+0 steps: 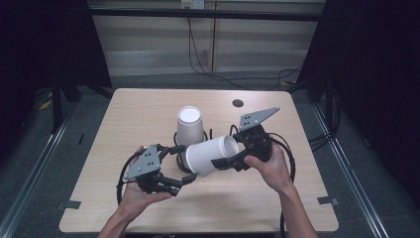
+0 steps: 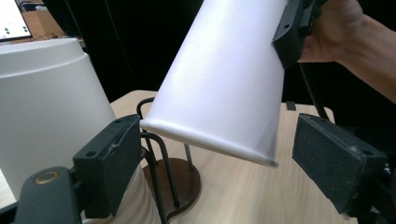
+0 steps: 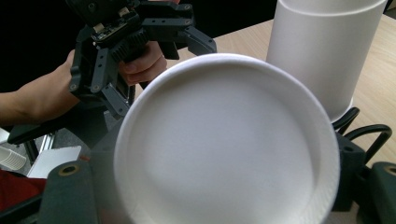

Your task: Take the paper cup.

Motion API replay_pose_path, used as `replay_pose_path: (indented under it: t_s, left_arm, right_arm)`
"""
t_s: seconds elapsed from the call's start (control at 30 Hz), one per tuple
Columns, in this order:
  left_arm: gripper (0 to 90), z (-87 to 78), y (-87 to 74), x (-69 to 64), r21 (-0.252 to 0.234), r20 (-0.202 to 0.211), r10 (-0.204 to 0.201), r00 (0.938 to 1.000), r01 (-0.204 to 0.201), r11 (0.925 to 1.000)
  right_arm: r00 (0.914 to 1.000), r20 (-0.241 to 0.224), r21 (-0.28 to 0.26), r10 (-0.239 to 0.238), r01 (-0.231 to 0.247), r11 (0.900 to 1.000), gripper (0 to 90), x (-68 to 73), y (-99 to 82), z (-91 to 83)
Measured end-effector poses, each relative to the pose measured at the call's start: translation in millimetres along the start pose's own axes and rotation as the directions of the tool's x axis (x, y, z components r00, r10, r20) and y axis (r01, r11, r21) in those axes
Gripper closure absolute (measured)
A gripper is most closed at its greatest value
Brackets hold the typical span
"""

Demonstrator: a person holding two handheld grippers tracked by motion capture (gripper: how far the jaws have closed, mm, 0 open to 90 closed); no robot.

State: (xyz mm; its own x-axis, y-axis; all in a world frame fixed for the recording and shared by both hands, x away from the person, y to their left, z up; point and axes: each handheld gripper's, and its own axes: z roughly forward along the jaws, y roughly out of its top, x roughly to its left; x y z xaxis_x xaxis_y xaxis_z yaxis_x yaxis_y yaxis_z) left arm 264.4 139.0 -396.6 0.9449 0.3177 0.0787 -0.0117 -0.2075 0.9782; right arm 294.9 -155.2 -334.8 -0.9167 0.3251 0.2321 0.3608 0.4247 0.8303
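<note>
- Pale wood tabletop [image 1: 148, 114] sits in a dark room, with grey floor around it and cables running along the far wall.
- Right gripper [image 1: 229, 162] is clamped on a white paper cup [image 1: 212, 154], held tipped on its side above the table; one jaw lies along the cup's outer wall near the open rim.
- From the right gripper view, the cup's flat bottom [image 3: 229, 144] faces the camera between that gripper's own jaws.
- Left gripper [image 1: 185, 179] sits low, just below the closed end of the held cup; its jaws stand apart and hold nothing.
- From the left gripper view, the cup's lower end [image 2: 224, 88] hangs between and above the two pads [image 2: 334, 161], touching neither.
- Second white cup [image 1: 190, 125] stands upside down just behind the held one, close to the left gripper's far side.
- Dark wire stand [image 2: 170, 172] with a round base rests on the table beneath the two cups.
</note>
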Motion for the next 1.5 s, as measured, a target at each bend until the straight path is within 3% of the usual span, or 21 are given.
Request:
replay_pose_path:
  t_s: [0.43,0.53,0.63,0.93,1.07,1.23,1.5]
  left_arm:
    - [15.5,3.1,-2.5,-2.0,0.006,0.049,0.041,0.998,-0.042,0.9991]
    - [15.7,6.7,-5.7,-1.3,0.029,0.06,0.045,0.9972,-0.047,0.9985]
    - [15.4,9.0,-9.0,0.0,0.041,0.045,0.031,0.9985,-0.033,0.9986]
    - [11.9,21.0,-12.4,-2.0,0.061,0.087,0.008,0.9961,-0.013,0.998]
    - [10.5,27.5,-15.7,-1.5,0.088,0.11,0.012,0.9939,-0.022,0.9958]
    - [10.3,37.0,-18.7,-2.9,0.115,0.127,0.005,0.9919,-0.019,0.9932]
    - [14.0,36.7,-20.8,-4.7,0.185,0.146,0.019,0.9891,-0.046,0.9816]
  right_arm:
    - [0.9995,-0.025,0.009,0.019,-0.018,0.9998,23.0,0.8,-13.0,6.7]
    - [0.9991,-0.031,0.024,0.028,-0.028,0.9993,23.1,0.3,-14.4,11.5]
    - [0.9988,-0.039,0.011,0.028,-0.028,0.9996,23.3,0.6,-15.8,14.8]
    - [0.9969,-0.071,0.026,0.035,-0.033,0.9991,23.4,-0.1,-17.4,24.7]
    - [0.9974,-0.068,0.049,0.024,-0.02,0.9986,23.5,1.8,-16.5,29.7]
    - [0.9959,-0.086,0.039,0.029,-0.026,0.9989,23.7,1.8,-18.3,32.6]
    - [0.9956,-0.087,0.049,0.034,-0.03,0.9983,23.5,3.2,-26.1,39.8]
